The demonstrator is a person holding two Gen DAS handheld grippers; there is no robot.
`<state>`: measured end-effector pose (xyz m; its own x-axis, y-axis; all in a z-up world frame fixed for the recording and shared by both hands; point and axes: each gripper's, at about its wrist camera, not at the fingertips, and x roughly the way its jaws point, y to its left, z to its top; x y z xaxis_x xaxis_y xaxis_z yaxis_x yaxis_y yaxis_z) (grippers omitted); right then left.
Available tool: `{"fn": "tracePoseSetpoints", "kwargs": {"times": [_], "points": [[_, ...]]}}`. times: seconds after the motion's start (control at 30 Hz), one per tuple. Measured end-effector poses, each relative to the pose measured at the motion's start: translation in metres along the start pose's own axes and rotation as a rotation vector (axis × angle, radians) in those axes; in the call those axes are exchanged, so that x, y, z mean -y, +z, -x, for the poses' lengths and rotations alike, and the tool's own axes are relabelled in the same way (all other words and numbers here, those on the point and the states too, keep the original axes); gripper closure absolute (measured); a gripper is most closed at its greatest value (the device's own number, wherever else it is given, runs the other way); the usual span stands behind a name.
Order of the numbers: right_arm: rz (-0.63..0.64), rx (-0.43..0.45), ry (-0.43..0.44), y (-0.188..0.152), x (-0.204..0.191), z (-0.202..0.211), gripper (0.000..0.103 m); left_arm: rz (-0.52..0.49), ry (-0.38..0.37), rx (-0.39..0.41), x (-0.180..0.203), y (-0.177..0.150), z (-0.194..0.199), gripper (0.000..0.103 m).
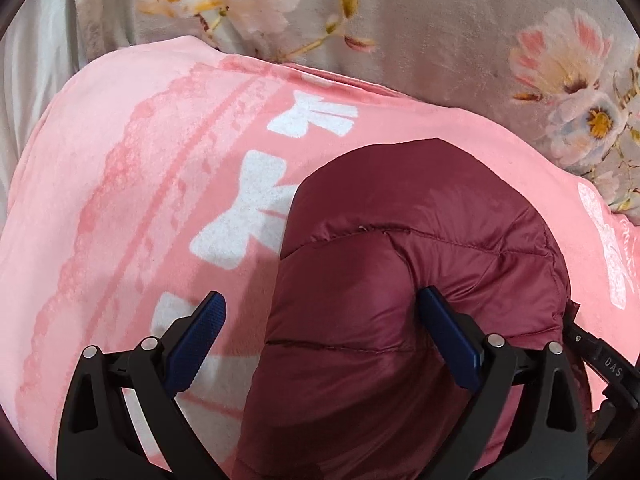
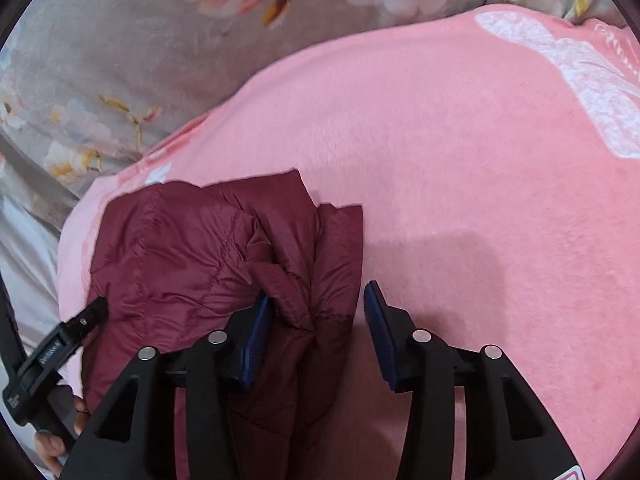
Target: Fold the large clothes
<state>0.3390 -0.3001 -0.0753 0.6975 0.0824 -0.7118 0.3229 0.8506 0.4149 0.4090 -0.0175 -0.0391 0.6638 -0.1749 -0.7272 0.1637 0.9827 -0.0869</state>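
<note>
A maroon quilted puffer jacket (image 1: 408, 264) lies bundled on a pink blanket (image 1: 120, 200). My left gripper (image 1: 322, 300) is open, its jaws wide apart, with the jacket's puffy edge lying between them and the right finger pressed against the fabric. In the right wrist view the jacket (image 2: 192, 256) lies at the lower left on the pink blanket (image 2: 460, 184). My right gripper (image 2: 316, 296) is open, its jaws astride a folded strip of the jacket. The left gripper's tip (image 2: 86, 316) touches the jacket's left side there.
The pink blanket has white bow prints (image 1: 248, 208) and lies over a grey floral bedspread (image 1: 460, 40). White sheet (image 1: 36, 80) shows at the left. The person's hand (image 2: 56, 440) holds the other tool at the lower left.
</note>
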Motion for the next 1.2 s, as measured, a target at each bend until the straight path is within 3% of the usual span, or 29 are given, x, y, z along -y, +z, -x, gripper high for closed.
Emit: {"fn": "tracePoseSetpoints", "kwargs": {"times": [0.13, 0.33, 0.47, 0.6, 0.77, 0.9, 1.03, 1.2], "points": [[0.072, 0.053, -0.088, -0.004, -0.017, 0.033, 0.057, -0.005, 0.004, 0.003, -0.001, -0.001, 0.008, 0.009], [0.199, 0.169, -0.116, -0.036, -0.044, 0.100, 0.053, -0.075, 0.039, 0.077, 0.001, -0.025, 0.064, 0.009], [0.281, 0.150, -0.137, -0.074, -0.061, 0.119, 0.053, -0.113, 0.023, 0.080, 0.006, -0.053, 0.101, 0.009], [0.347, 0.115, -0.176, -0.121, -0.060, 0.127, 0.053, -0.155, 0.027, 0.031, -0.003, -0.095, 0.123, 0.009], [0.313, 0.072, -0.203, -0.147, -0.045, 0.127, 0.053, -0.147, 0.106, -0.008, -0.027, -0.134, 0.121, 0.009], [0.278, 0.082, -0.220, -0.163, -0.038, 0.135, 0.053, -0.083, 0.092, -0.046, -0.041, -0.148, 0.116, 0.009], [0.300, 0.145, -0.262, -0.189, -0.039, 0.151, 0.052, -0.063, 0.085, -0.034, -0.035, -0.167, 0.126, 0.009], [0.316, 0.222, -0.269, -0.216, -0.044, 0.173, 0.035, -0.079, 0.068, 0.016, -0.015, -0.190, 0.143, 0.009]]}}
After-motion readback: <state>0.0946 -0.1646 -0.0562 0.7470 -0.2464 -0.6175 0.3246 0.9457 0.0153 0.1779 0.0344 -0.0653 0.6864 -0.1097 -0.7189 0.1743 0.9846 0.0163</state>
